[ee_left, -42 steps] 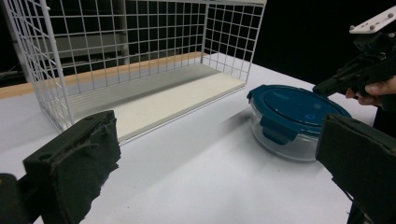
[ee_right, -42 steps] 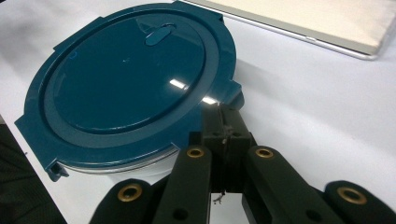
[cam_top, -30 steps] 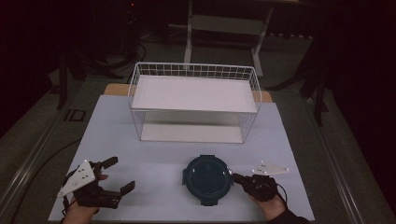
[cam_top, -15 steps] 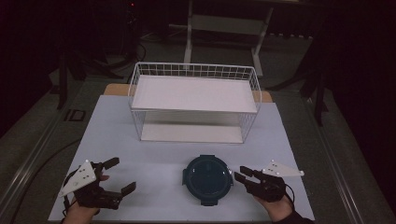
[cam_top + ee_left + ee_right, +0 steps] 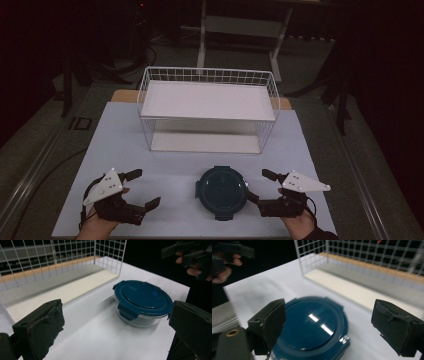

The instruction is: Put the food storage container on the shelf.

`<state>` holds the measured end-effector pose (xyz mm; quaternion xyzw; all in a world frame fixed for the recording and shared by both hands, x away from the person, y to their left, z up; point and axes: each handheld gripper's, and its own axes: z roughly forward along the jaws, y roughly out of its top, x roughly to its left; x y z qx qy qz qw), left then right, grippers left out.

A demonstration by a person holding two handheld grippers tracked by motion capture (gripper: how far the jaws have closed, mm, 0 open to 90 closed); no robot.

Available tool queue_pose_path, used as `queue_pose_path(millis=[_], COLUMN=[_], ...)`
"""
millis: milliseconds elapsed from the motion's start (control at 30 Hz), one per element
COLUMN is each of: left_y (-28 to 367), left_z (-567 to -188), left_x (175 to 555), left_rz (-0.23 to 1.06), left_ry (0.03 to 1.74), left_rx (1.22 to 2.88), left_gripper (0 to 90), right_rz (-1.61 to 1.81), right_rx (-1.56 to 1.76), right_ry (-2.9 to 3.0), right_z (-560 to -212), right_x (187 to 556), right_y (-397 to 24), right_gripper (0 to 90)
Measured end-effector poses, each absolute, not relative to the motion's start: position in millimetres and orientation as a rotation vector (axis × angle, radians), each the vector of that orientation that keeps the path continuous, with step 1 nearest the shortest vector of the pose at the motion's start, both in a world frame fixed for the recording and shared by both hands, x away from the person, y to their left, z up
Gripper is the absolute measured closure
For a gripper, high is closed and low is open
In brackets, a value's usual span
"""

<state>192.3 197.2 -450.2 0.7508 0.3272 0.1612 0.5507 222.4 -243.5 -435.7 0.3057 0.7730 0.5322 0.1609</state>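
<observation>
White tabletop (image 5: 165,150) under dim surroundings; a white wire basket (image 5: 207,107) with a pale shelf stands at its far side, well clear of your hands. Your round container (image 5: 221,190), blue lid clipped on, sits at the near edge in front of that basket. Your right gripper (image 5: 257,185), just beside it, has just been opening; nothing lies between its spread jaws. Your left gripper (image 5: 142,189) rests farther off, jaws likewise spread and empty.

Between the right gripper's matt, rough-edged black foam fingers (image 5: 268,322) sits a round clear-walled container with a glossy blue plastic lid (image 5: 312,327); beyond them, a white-coated wire basket (image 5: 367,255) on a smooth matt white surface (image 5: 269,287).
</observation>
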Motion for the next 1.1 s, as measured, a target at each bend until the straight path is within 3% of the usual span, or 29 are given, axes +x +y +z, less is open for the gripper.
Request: queue_pose_path(millis=[600, 1100], left_y=[146.4, 112.4], left_z=[-413.1, -456.7], left_x=[221.0, 261.8], left_rz=[0.181, 0.015], left_ry=[0.735, 0.908], left_rx=[1.775, 1.858], left_gripper=[0.0, 0.0], right_rz=[1.515, 1.507], right_rx=[0.819, 0.863], right_ry=[2.173, 2.200], right_z=[-423.4, -426.0], right_x=[214.6, 217.0], right_y=[-238.5, -235.4], right_gripper=[16.2, 11.0])
